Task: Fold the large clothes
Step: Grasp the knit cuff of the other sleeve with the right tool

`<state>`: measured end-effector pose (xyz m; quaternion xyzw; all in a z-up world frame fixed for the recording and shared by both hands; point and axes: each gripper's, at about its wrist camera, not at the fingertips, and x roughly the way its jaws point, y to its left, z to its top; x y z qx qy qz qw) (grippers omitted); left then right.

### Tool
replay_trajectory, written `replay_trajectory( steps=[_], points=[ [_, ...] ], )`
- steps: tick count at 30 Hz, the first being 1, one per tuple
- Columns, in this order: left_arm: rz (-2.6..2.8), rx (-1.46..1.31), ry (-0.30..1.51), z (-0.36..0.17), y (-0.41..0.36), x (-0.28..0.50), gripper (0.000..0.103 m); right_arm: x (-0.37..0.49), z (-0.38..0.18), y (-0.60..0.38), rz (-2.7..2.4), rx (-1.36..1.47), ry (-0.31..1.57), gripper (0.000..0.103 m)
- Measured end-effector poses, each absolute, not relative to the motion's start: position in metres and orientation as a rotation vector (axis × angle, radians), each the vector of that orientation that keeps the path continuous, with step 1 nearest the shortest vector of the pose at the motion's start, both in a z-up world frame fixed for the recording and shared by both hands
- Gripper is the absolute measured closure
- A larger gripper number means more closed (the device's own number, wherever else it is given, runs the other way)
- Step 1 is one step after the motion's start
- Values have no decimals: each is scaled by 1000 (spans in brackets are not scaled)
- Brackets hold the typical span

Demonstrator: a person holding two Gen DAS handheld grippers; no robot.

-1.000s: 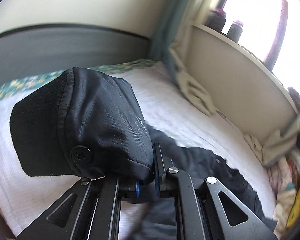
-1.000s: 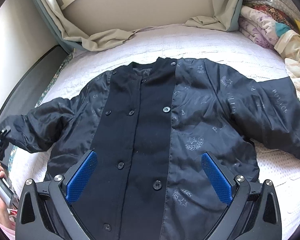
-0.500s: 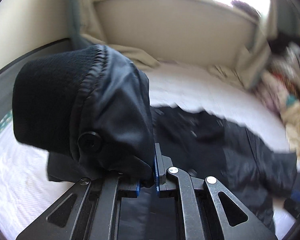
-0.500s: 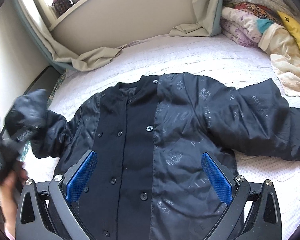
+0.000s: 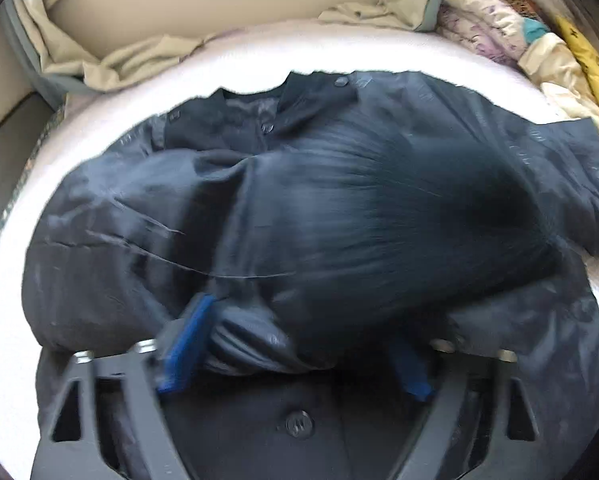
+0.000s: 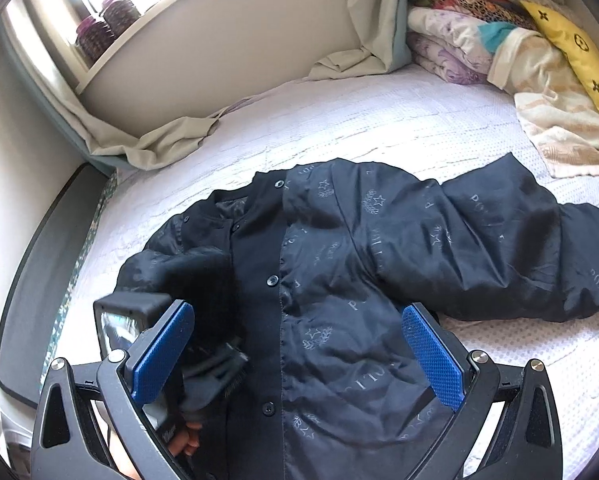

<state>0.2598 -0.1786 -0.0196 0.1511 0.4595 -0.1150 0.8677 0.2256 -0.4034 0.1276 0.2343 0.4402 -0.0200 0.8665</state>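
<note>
A black button-front jacket (image 6: pixel 323 280) lies face up on the white bedspread (image 6: pixel 379 120). Its left sleeve (image 5: pixel 339 220) is thrown across its chest, blurred by motion in the left wrist view. My left gripper (image 5: pixel 295 356) is open, its blue pads apart, with the sleeve cuff lying loose between them. In the right wrist view the left gripper's body (image 6: pixel 131 320) sits over the jacket's left side. My right gripper (image 6: pixel 299 352) is open and empty above the jacket's lower front. The other sleeve (image 6: pixel 519 248) stretches out to the right.
Folded quilts and a yellow pillow (image 6: pixel 571 48) are stacked at the bed's far right. A beige curtain (image 6: pixel 171 136) bunches along the wall at the back. A sill with jars (image 6: pixel 107 28) is at upper left. The dark bed frame (image 6: pixel 39 280) runs along the left edge.
My left gripper swung the sleeve cuff from the bed's left side over the jacket's chest and opened, letting the cuff go. My right gripper stayed open and backed off slightly.
</note>
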Motion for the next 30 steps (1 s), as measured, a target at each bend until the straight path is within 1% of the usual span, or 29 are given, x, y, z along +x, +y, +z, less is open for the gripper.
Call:
replay_trajectory(
  steps=[5, 11, 14, 15, 16, 19, 20, 22, 25, 30],
  points=[
    [-353, 284, 983, 2, -164, 233, 14, 230, 122, -403, -23, 506, 944, 0],
    [-415, 155, 984, 32, -104, 218, 13, 232, 116, -407, -12, 544, 949, 0],
    [-342, 103, 911, 47, -63, 229, 8, 234, 105, -412, 2, 618, 964, 0],
    [-303, 97, 891, 49, -51, 234, 3, 235, 100, -413, 12, 648, 975, 0],
    [-256, 81, 873, 51, -37, 240, 2, 236, 92, -414, 30, 689, 991, 0],
    [-180, 6, 827, 51, -5, 251, 1, 243, 62, -410, 71, 793, 1060, 0],
    [-159, -16, 830, 50, 1, 254, 1, 245, 51, -408, 80, 824, 1084, 1],
    [-144, -55, 847, 51, 8, 260, 1, 250, 30, -404, 74, 889, 1128, 7],
    [-141, -57, 837, 60, 14, 268, 1, 260, 6, -399, 71, 985, 1158, 13],
    [-127, -70, 812, 67, 22, 273, 0, 281, 3, -389, 59, 952, 1135, 19]
  ],
)
